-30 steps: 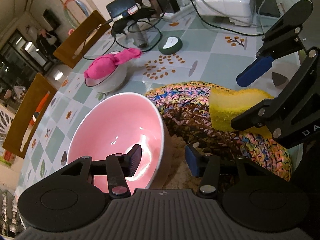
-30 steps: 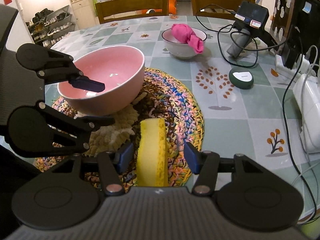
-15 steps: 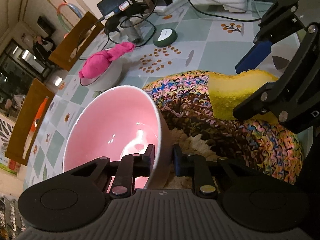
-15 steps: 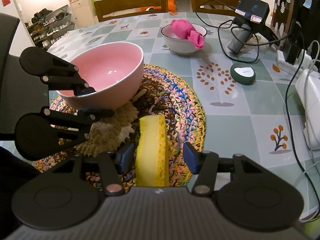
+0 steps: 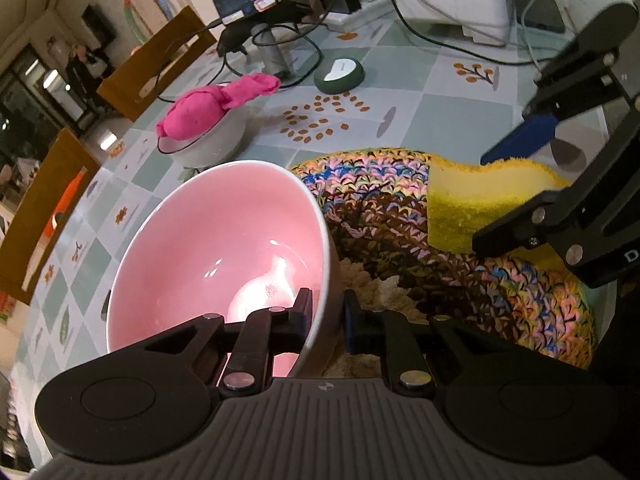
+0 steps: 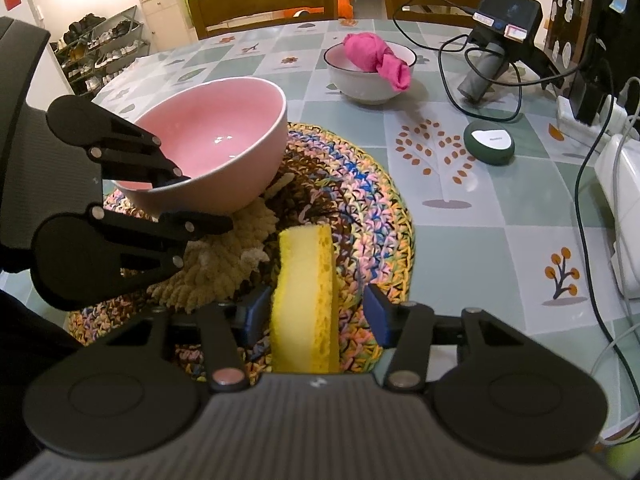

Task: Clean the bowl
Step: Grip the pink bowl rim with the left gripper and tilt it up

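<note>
Bowl (image 5: 216, 256), pink, tilted on the woven mat (image 6: 360, 216) near the table's (image 6: 460, 248) near-left edge; its far side is lifted off the mat.

Left gripper (image 5: 325, 314): tongs pinched on the bowl's near rim, one finger inside, one outside against the wall. It comes in low and nearly level, from the bowl's near side.

Right gripper (image 6: 316, 312): sponge (image 6: 306, 300) stands upright between the tongs. The left pad touches it, the right pad shows a gap, so I cannot tell whether it is truly clamped. This gripper sits beside the bowl over the mat's near edge, pointing across the table.

Step in hand, I judge: steady the bowl, then wipe. Keep the rim pinch firm and the opening turned toward the sponge; confirm the sponge grip before pressing in.
</note>
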A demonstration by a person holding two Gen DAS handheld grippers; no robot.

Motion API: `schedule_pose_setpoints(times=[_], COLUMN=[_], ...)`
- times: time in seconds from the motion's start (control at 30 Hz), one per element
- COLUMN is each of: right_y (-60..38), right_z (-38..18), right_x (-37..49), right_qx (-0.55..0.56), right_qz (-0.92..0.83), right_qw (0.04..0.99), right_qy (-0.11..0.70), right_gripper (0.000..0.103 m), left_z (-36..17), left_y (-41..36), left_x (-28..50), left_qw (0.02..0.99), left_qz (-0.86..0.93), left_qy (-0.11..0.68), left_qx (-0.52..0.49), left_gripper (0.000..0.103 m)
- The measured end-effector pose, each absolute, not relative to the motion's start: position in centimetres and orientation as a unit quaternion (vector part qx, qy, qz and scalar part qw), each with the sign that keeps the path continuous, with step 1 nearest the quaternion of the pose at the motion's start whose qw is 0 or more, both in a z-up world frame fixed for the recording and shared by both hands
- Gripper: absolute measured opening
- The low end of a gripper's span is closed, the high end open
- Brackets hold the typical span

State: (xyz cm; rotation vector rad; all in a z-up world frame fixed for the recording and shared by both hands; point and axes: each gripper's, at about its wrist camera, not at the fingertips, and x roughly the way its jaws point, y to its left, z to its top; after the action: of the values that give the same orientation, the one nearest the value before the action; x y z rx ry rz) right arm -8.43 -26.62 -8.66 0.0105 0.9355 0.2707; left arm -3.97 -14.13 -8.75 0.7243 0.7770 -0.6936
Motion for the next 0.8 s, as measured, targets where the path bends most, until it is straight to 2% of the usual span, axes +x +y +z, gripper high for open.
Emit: schedule_pose_setpoints(times=[0.2, 0.37, 0.8], right_y=[-26.7, -26.8, -26.7], right_z=[-8.8, -8.9, -9.1], right_x=[-8.5, -8.5, -8.5], right_qx=[0.006, 0.006, 0.004], right_qz=[0.129, 0.128, 0.127], right_qw=[0.883, 0.881, 0.879], right_qy=[0.452, 0.455, 0.460], right_gripper=[0.048, 0.048, 0.047], left_z=[-7.5, -5.7, -4.0], left_y=[-13.5, -12.9, -12.1], left_x=[-3.3, -2.5, -2.6], left_qw=[0.818, 0.828, 0.825], left_qz=[-0.330, -0.341, -0.353], left_qy=[0.372, 0.382, 0.409], left_qx=[0.288, 0.228, 0.169], left_gripper=[0.016, 0.009, 0.007])
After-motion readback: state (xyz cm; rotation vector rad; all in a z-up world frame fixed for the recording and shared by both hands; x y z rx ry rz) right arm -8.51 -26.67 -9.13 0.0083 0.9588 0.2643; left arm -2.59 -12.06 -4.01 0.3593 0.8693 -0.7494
